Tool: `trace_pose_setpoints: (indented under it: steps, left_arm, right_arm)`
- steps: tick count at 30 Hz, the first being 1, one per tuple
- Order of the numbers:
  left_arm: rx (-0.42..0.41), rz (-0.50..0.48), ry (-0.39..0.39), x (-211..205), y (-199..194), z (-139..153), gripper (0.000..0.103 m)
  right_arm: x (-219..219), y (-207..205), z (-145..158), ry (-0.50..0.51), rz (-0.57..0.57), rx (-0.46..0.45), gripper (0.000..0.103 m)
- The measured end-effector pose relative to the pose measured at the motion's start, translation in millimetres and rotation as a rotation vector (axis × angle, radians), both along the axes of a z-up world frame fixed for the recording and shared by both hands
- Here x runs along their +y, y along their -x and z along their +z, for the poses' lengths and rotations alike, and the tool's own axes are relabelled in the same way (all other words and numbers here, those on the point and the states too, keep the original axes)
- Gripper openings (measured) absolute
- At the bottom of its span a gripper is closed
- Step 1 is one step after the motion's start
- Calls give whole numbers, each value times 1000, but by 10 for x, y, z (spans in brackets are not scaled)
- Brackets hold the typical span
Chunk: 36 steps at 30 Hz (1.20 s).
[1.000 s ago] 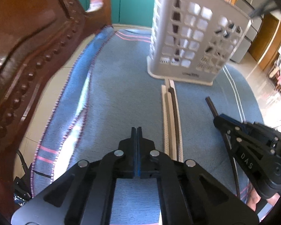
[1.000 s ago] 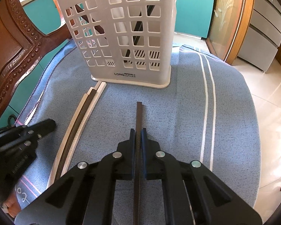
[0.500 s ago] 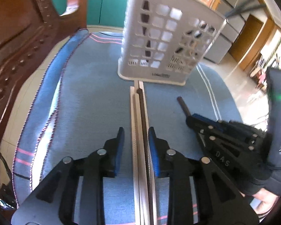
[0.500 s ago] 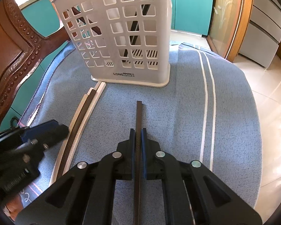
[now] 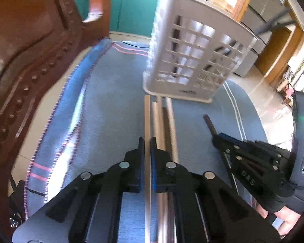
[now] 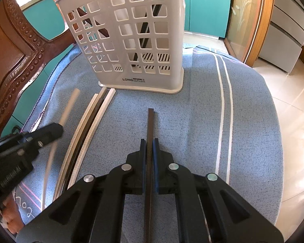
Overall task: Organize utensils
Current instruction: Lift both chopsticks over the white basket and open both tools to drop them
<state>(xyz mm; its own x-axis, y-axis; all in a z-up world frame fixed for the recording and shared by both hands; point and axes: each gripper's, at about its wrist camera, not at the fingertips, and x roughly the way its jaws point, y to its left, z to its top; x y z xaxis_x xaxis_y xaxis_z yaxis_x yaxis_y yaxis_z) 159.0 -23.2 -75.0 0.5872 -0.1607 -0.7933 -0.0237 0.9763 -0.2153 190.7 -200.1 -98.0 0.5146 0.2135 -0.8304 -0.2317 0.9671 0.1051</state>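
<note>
A white perforated utensil basket (image 6: 131, 40) stands upright on the blue cloth (image 6: 192, 111), with a dark stick (image 6: 145, 26) in it; the basket also shows in the left wrist view (image 5: 192, 60). My left gripper (image 5: 147, 141) is shut on a white chopstick (image 5: 147, 117), lifted off the cloth and blurred in the right wrist view (image 6: 67, 109). Several more chopsticks (image 6: 91, 125), white and dark, lie beside it, also in the left wrist view (image 5: 164, 121). My right gripper (image 6: 150, 141) is shut on a dark chopstick (image 6: 150, 121) that points at the basket.
A carved wooden chair back (image 5: 30, 50) stands at the left edge of the cloth. Teal cabinets (image 6: 206, 6) and a tiled floor (image 6: 293, 101) lie beyond the table's rounded right edge.
My left gripper opened, moved over the chopsticks, then shut on one white chopstick and lifted it. My right gripper kept hold of the dark chopstick and barely moved.
</note>
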Motion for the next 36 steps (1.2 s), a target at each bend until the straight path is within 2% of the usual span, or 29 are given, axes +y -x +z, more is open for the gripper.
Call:
trace_pose_setpoints:
  steps: [4,5,10,11,15,20,22,24,25,27,30,32,36]
  left_arm:
    - [46,17,-11,34,-34,-71,7]
    - [57,23,-33,21,-42,-93,13]
    - [65,30,-87,30,-93,-143,18]
    - [65,29,-89,25,-102,-143,22]
    - [65,23,-142,-64,-134,-144,24]
    - [64,17,-186,-198,-139,-135,24]
    - [64,13,-189,-203,-133,-131,24]
    - [63,19,-193,-221,-139,-124,15]
    - [62,21,-193,-196,-126,-114,7]
    - [53,26,-177,-201,-98,-82,7]
    - [5,33,-155,-123,15,124,7]
    - [-44,30,-132,-90,99,320,7]
    - [-210,29,-87,-13,433,992,7]
  right_arm:
    - [-3,-9,-1,-2,-3,1,7]
    - [-6,-9,0,-1,-3,1,7]
    - [30,10,-1,29,7,-9,8]
    - [55,20,-4,42,14,-13,10]
    - [159,52,-24,71,44,-24,19]
    - [236,77,-43,99,60,-36,21]
    - [250,84,-48,100,57,-36,21]
    - [233,64,-47,94,50,-36,7]
    - [220,59,-46,82,51,-31,7]
    - [189,43,-35,44,42,-22,7]
    - [100,44,122,-16,46,-41,7]
    - [45,104,359,-90,81,-83,7]
    - [-123,276,918,-203,118,-188,7]
